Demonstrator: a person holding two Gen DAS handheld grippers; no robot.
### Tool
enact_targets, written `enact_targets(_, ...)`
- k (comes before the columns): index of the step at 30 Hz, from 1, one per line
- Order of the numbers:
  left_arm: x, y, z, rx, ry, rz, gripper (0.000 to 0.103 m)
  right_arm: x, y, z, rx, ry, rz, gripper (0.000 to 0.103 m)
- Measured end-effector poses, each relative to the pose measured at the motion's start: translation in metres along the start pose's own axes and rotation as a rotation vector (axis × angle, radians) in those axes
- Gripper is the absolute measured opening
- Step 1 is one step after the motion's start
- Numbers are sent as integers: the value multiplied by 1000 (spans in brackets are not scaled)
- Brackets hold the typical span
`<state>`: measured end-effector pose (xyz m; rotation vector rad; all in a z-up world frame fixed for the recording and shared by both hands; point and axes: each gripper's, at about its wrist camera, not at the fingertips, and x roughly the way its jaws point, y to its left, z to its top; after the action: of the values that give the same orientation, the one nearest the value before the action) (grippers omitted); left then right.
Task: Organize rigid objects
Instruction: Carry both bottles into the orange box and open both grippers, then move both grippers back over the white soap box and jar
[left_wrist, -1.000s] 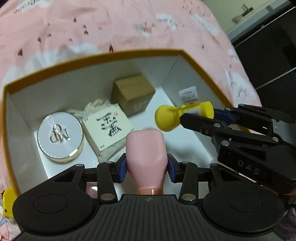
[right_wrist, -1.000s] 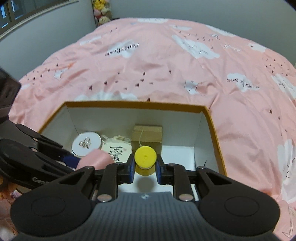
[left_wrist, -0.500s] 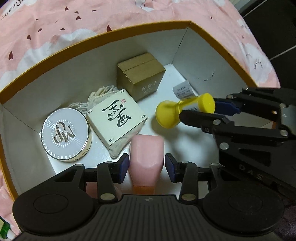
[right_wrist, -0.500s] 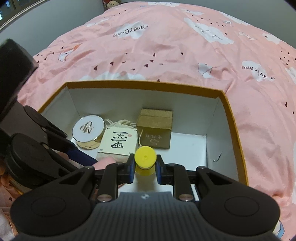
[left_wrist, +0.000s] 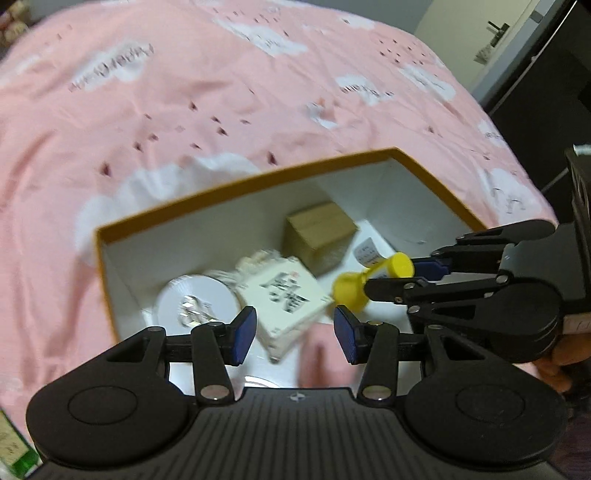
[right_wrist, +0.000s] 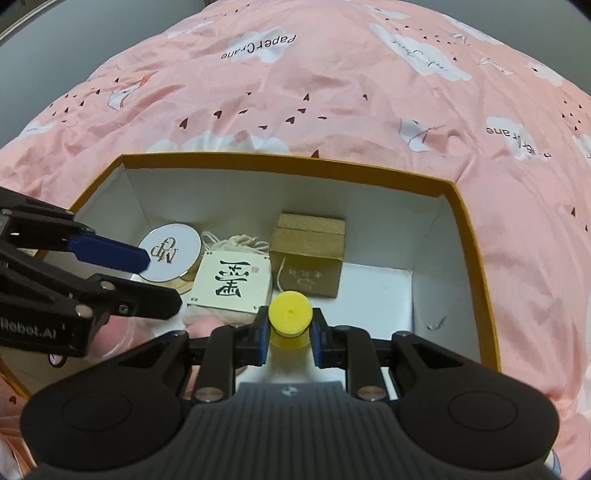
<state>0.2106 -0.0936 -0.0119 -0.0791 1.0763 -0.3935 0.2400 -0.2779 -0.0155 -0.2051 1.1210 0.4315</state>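
Spreading its jaws, the left tool (left_wrist: 293, 334) hangs empty above the pink plastic bottle (left_wrist: 325, 356) lying in the orange-rimmed white cardboard box (right_wrist: 280, 162); a second ago it pinched that bottle. Rightward, the right tool (right_wrist: 289, 332) pinches a yellow plastic bottle (right_wrist: 290, 319), which could topple onto the brown carton (right_wrist: 308, 258) if released tilted.

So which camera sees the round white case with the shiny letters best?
The right wrist view: the round white case is sharp there and its lettering shows, though a blue finger of the left gripper covers its near edge. In the left wrist view the case is blurred and unreadable.
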Motion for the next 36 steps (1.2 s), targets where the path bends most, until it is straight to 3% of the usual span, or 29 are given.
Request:
enact_targets(2, 3, -1, -3, 1, -29, 37, 55, 6, 3, 3, -14, 15, -14, 21)
enact_targets(9, -9, 2, -13, -42, -105, 47, 59, 15, 9, 6, -61, 53, -62, 21)
enact_targets(16, -14, -7, -21, -31, -131, 11, 60, 17, 11, 5, -70, 77, -82, 22)
enact_targets(20, -19, -9, -24, -29, -147, -3, 61, 13, 15, 4, -81, 65, -98, 34)
enact_targets(23, -24, -9, -25, -31, -157, -8, 61, 9, 19, 3, -99, 59, -112, 35)
enact_targets(30, -36, -11, -27, -32, -197, -23, 65, -15, 28, -4, -110, 1, -120, 45)
enact_targets(36, -49, -10, -31, -27, -227, -4, 65, -44, 44, -15, -106, -103, -119, 48)
